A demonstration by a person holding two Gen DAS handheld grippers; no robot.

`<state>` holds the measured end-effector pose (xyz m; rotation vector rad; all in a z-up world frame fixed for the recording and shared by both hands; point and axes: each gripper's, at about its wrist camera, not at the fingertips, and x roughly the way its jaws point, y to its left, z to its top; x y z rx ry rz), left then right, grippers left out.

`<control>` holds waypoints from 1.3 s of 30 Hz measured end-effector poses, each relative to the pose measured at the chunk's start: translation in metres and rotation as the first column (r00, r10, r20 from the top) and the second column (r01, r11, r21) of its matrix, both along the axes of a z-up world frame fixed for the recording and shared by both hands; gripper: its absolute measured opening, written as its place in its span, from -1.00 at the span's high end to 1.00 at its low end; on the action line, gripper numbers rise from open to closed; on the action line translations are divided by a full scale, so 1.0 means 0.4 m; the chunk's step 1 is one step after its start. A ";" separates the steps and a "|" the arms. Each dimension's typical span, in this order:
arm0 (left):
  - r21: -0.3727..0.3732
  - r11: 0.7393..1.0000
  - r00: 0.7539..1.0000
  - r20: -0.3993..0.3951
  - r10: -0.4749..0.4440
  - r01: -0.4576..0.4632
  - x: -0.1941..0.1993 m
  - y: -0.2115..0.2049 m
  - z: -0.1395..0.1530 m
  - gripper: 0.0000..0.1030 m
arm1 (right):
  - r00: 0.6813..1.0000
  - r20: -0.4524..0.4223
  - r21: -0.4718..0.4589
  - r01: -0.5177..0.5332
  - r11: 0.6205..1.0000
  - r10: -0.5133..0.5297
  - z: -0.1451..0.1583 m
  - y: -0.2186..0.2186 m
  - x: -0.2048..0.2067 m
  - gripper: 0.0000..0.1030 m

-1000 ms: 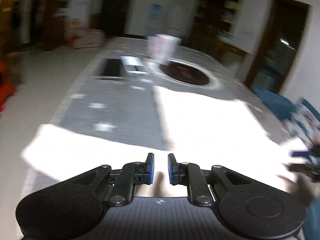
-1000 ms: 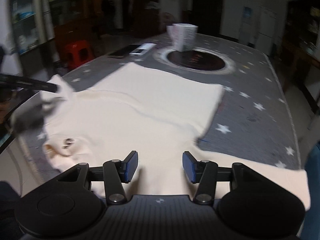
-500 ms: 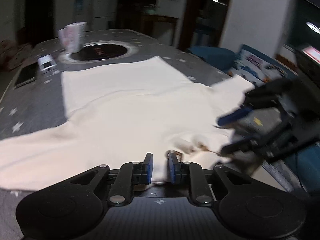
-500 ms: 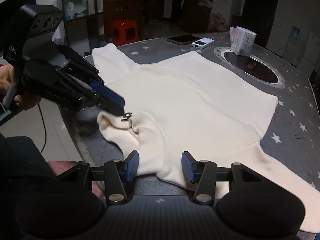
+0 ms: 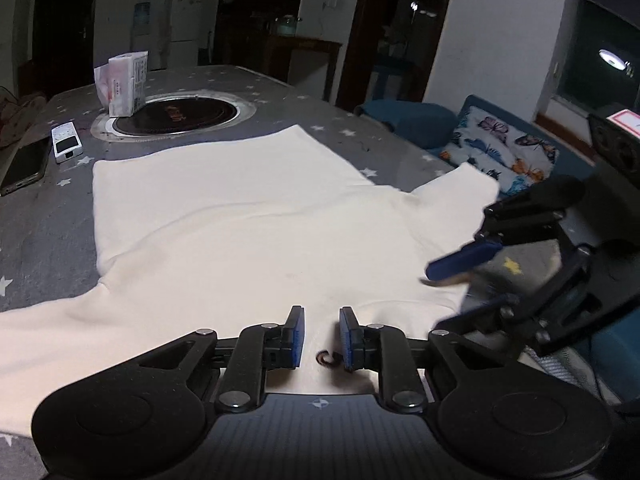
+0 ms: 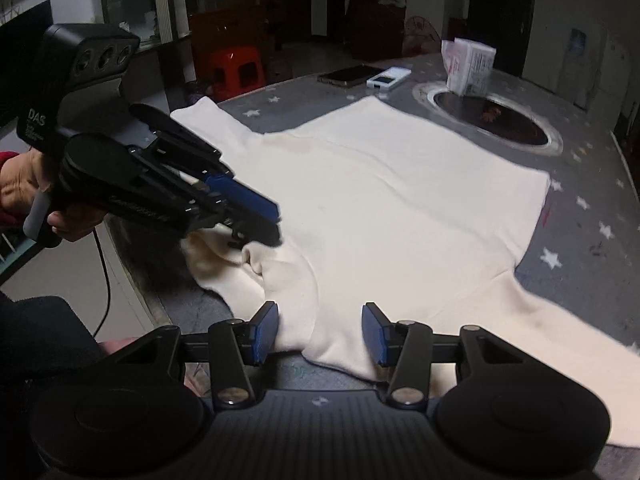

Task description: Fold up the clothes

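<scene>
Plainly, in the left wrist view a cream long-sleeved knit top (image 5: pixel 240 220) lies spread flat on the grey star-printed table (image 5: pixel 48 220), sleeves out to both sides, collar at the near edge. The left gripper (image 5: pixel 320 334) hangs over that collar with a narrow gap between its blue pads, and nothing is visibly clamped between them (a small dark curl, perhaps a tag loop, sits between the tips). A white tissue box (image 5: pixel 124 84) stands far back.

From the right wrist view, the right gripper (image 6: pixel 320 332) is spread wide and empty, straddling the shoulder edge of the top. The left gripper (image 6: pixel 256 216) noses into the rumpled collar.

One risk, as I judge it: pinching only the collar's upper layer would bunch the neck, and an uneven pull could skew any fold or drag a sleeve off the table's edge.
</scene>
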<state>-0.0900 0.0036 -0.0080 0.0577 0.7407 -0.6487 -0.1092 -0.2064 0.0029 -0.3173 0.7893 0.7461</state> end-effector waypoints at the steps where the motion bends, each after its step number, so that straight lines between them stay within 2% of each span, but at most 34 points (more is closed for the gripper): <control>1: -0.007 1.000 1.000 0.003 -0.008 0.008 -0.007 0.010 0.008 0.48 | 1.000 0.002 0.009 -0.001 1.000 0.001 0.006 0.001 0.002 0.13; 4: 0.003 0.997 0.997 0.029 -0.072 0.072 -0.040 0.018 0.030 0.14 | 1.000 0.010 0.014 -0.025 1.000 0.025 0.012 0.020 0.009 0.19; 7: 0.055 0.992 0.991 0.055 -0.119 0.116 -0.065 -0.003 0.028 0.13 | 0.998 0.010 0.001 -0.056 0.998 0.056 -0.002 0.052 0.020 0.35; 11: 0.104 0.988 0.990 0.066 -0.125 0.117 -0.063 -0.026 0.003 0.24 | 0.996 0.020 -0.019 -0.091 0.996 0.092 -0.015 0.080 0.020 0.40; 14: 0.131 0.984 0.988 0.079 -0.135 0.124 -0.062 -0.040 -0.009 0.54 | 0.992 0.030 -0.015 -0.122 0.992 0.123 -0.008 0.085 0.011 0.40; 16: 0.120 0.984 0.987 0.083 -0.141 0.130 -0.062 -0.042 -0.006 0.78 | 0.991 0.040 -0.026 -0.127 0.992 0.128 -0.009 0.091 0.008 0.40; 17: 0.116 0.985 0.986 0.091 -0.141 0.130 -0.064 -0.042 -0.002 0.80 | 0.991 0.045 -0.033 -0.128 0.991 0.130 -0.011 0.095 0.007 0.42; 18: 0.117 0.984 0.985 0.098 -0.144 0.132 -0.066 -0.044 0.002 0.83 | 0.990 0.050 -0.040 -0.128 0.991 0.130 -0.013 0.098 0.007 0.48; 19: 0.116 0.984 0.984 0.104 -0.144 0.132 -0.071 -0.045 0.006 0.86 | 0.991 0.057 -0.045 -0.121 0.992 0.124 -0.014 0.101 0.007 0.65; 20: 0.109 0.985 0.984 0.107 -0.146 0.134 -0.074 -0.043 0.010 0.87 | 0.991 0.064 -0.049 -0.114 0.992 0.117 -0.015 0.104 0.008 0.82; 23: 0.087 0.988 0.984 0.113 -0.137 0.127 -0.084 -0.032 0.025 0.88 | 0.993 0.071 -0.031 -0.093 0.995 0.095 -0.003 0.097 0.010 0.91; 29: 0.052 0.986 0.982 0.095 -0.164 0.159 -0.106 -0.014 0.043 0.95 | 0.988 0.077 -0.026 -0.133 0.991 0.135 0.026 0.075 -0.017 0.92; 33: 0.089 0.976 0.978 0.056 -0.203 0.198 -0.110 -0.024 0.022 0.94 | 0.986 0.058 -0.056 -0.155 0.986 0.158 0.000 0.079 -0.025 0.92; 36: 0.076 0.983 0.982 0.070 -0.173 0.168 -0.096 -0.012 0.039 0.89 | 0.984 0.056 -0.064 -0.167 0.984 0.171 -0.006 0.086 -0.032 0.92; 39: 0.018 0.995 0.992 0.076 -0.103 0.102 -0.059 0.007 0.062 0.84 | 0.982 0.059 -0.069 -0.177 0.982 0.181 -0.004 0.089 -0.036 0.92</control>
